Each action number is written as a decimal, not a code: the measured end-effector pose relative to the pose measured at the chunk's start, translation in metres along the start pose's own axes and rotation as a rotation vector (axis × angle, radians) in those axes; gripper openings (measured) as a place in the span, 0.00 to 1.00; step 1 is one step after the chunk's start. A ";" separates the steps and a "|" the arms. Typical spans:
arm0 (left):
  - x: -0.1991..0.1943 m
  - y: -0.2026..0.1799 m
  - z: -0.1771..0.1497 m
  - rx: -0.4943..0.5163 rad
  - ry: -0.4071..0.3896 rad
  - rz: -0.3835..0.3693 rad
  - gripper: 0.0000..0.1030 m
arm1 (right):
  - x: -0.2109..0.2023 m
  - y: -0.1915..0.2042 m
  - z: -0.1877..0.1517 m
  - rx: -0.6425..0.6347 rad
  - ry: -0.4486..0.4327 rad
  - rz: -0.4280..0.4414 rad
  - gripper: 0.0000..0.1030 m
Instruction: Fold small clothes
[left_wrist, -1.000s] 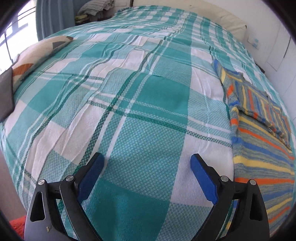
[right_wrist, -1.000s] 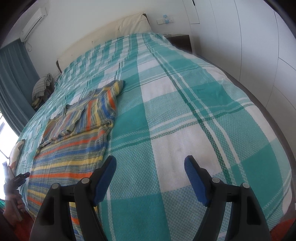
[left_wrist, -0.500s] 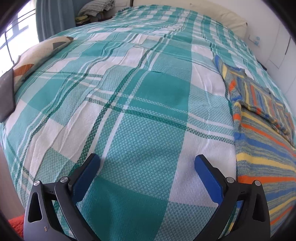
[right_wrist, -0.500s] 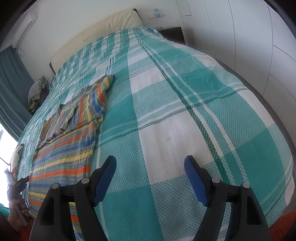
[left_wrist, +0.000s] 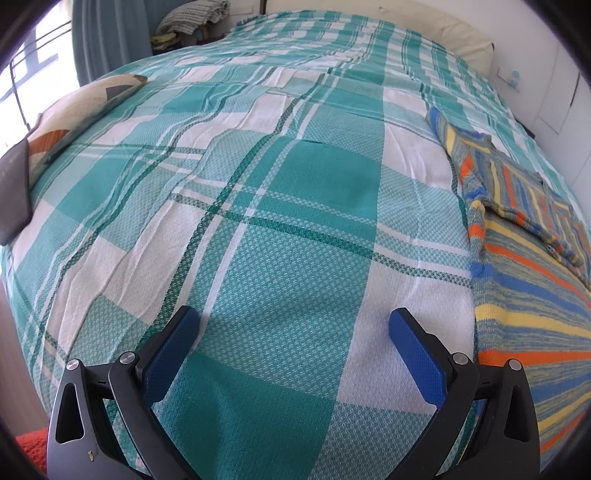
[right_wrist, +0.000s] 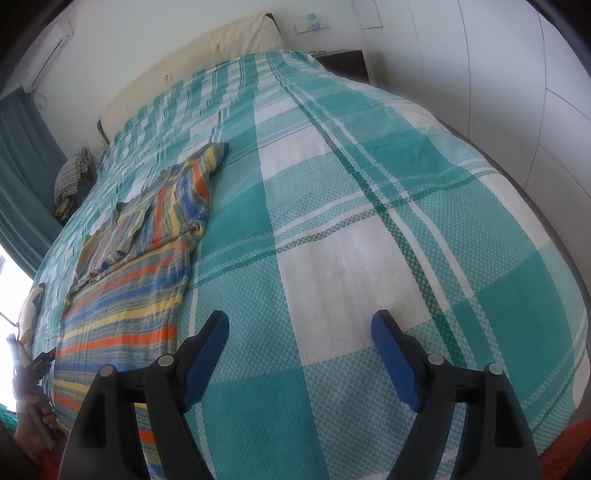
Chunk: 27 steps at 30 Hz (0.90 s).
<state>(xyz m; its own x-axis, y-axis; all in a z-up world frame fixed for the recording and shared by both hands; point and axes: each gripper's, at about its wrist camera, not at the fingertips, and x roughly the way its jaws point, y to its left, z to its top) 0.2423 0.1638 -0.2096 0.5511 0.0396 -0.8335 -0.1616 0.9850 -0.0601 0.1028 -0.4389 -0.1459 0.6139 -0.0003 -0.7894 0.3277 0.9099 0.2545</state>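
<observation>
A knitted garment with orange, blue and yellow stripes (left_wrist: 524, 258) lies flat on the teal plaid bed cover (left_wrist: 295, 206), its sleeves folded in over its upper part. It fills the right edge of the left wrist view and the left side of the right wrist view (right_wrist: 129, 266). My left gripper (left_wrist: 291, 317) hovers open over bare bed cover, left of the garment. My right gripper (right_wrist: 301, 319) hovers over bare cover to the garment's right. Its jaws are opening, with nothing between them.
A patterned pillow (left_wrist: 74, 110) and a dark flat item (left_wrist: 13, 192) lie at the bed's left edge. Piled clothes (left_wrist: 192, 18) sit at the back by a curtain. The headboard (right_wrist: 192, 62), a nightstand (right_wrist: 343, 62) and white wardrobe doors (right_wrist: 517, 92) border the bed.
My left gripper's jaws have spread wider apart. The right wrist view has shifted slightly. The garment lies as before.
</observation>
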 end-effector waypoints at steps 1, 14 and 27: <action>0.000 0.000 0.000 0.000 0.000 0.000 1.00 | 0.000 0.000 0.000 0.000 0.000 0.000 0.77; 0.000 0.000 0.000 -0.001 -0.001 -0.001 1.00 | 0.000 0.001 0.000 0.000 0.001 0.001 0.77; -0.057 -0.030 -0.069 0.133 0.399 -0.306 0.98 | -0.039 0.037 -0.011 -0.144 0.430 0.273 0.77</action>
<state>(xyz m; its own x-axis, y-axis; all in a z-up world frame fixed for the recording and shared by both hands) 0.1590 0.1205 -0.1987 0.1977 -0.2950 -0.9348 0.0774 0.9554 -0.2851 0.0830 -0.4009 -0.1122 0.3032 0.3877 -0.8705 0.0768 0.9006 0.4278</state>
